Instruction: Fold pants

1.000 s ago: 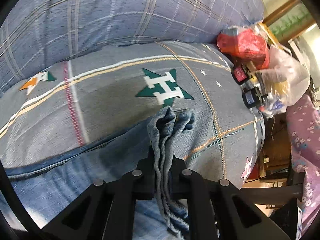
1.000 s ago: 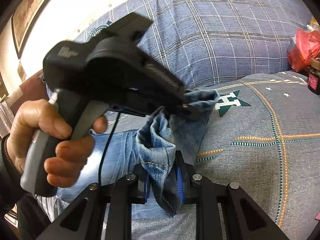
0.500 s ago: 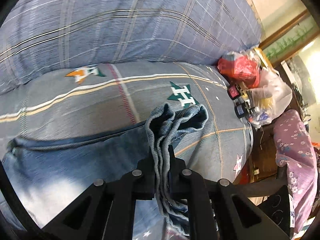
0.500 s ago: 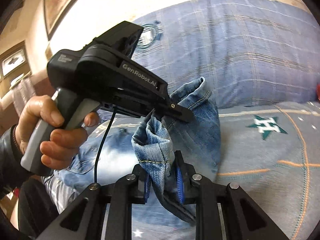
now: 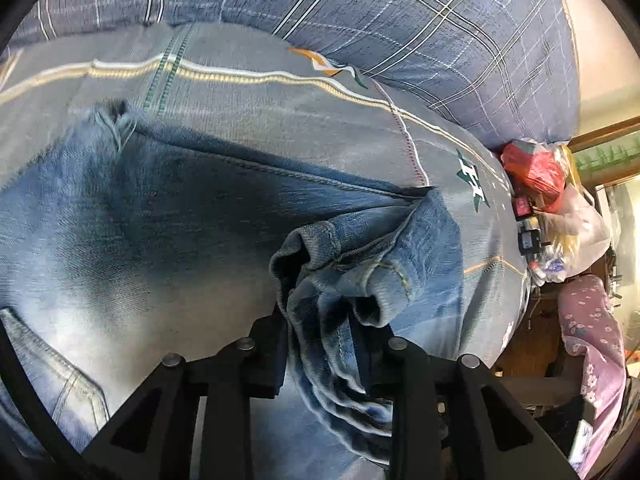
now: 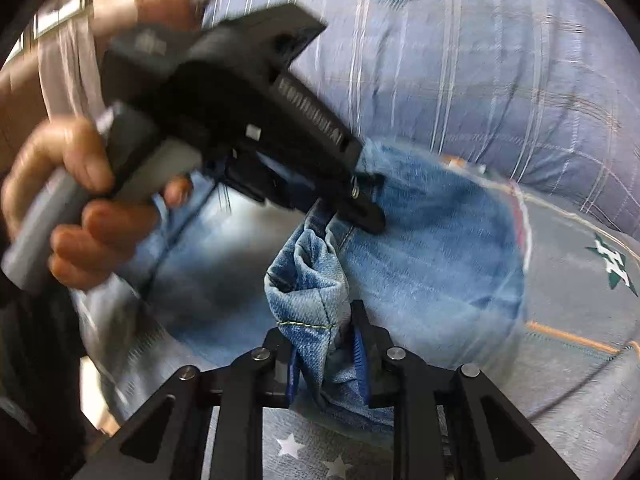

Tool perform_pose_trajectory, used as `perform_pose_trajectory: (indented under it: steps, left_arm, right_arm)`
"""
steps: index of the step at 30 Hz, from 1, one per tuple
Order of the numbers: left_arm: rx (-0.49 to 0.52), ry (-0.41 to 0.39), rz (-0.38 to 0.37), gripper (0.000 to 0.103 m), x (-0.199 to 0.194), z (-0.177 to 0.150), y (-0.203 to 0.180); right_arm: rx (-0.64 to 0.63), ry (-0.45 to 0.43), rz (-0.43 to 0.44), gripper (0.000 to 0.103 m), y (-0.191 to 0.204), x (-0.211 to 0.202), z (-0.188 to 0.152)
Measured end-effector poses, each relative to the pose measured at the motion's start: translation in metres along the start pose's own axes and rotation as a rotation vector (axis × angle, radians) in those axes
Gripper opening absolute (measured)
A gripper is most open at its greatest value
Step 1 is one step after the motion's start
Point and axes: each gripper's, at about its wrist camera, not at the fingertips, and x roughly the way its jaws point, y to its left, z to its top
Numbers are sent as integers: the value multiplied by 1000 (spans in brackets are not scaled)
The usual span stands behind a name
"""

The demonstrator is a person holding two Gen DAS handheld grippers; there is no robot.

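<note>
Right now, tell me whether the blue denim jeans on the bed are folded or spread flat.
Partly folded: the blue denim jeans' hem end is doubled back over the flat part, bunched between the left tool's opening jaws.

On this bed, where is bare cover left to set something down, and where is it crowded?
Free: the star-print cover between the jeans and the plaid quilt. Crowded: the bags and bottles at the bed's far edge.
</note>
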Motion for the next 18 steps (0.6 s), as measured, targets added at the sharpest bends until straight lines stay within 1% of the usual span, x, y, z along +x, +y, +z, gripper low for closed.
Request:
perform_pose_trajectory:
  steps: [1,2,3,4,5,6,7,10,13,15,18]
  left_arm:
    - [1,0,-11,29,-1,0,2]
    - [-2,0,-11,32,-3,1,3]
    - [1,-5,-2,36,-6,1,4]
    - [13,-28,29,37,-13,2,3]
    - [25,-48,46,37,-19,3,3]
    - [29,-61,46,38,-23,4,3]
    - [26,-72,31,38,-29,5,4]
    - [18,-88,16,38,-39,7,9]
    - [29,-118,25,38,-48,7,8]
    - [24,-134,10,38,-53,8,7]
    - [35,-145,-9,38,-58,13,-1]
  right_arm:
    - [-19,21,-14,30,3,6,-2]
    - [-37,24,-15,38,7,9,-3]
    - [-43,18,-3,55,7,8,-4]
    - [-36,12,20,64,8,7,-4]
    - [-28,7,33,69,8,7,-4]
    - [-22,2,53,69,8,5,-4]
    - [-17,-2,72,69,10,4,-5]
    - [49,-44,170,69,1,-8,-3]
    - [150,-129,263,69,-11,-25,-3]
    - [204,-173,284,69,-18,-30,-3]
    - [300,-196,269,69,-24,-30,-5]
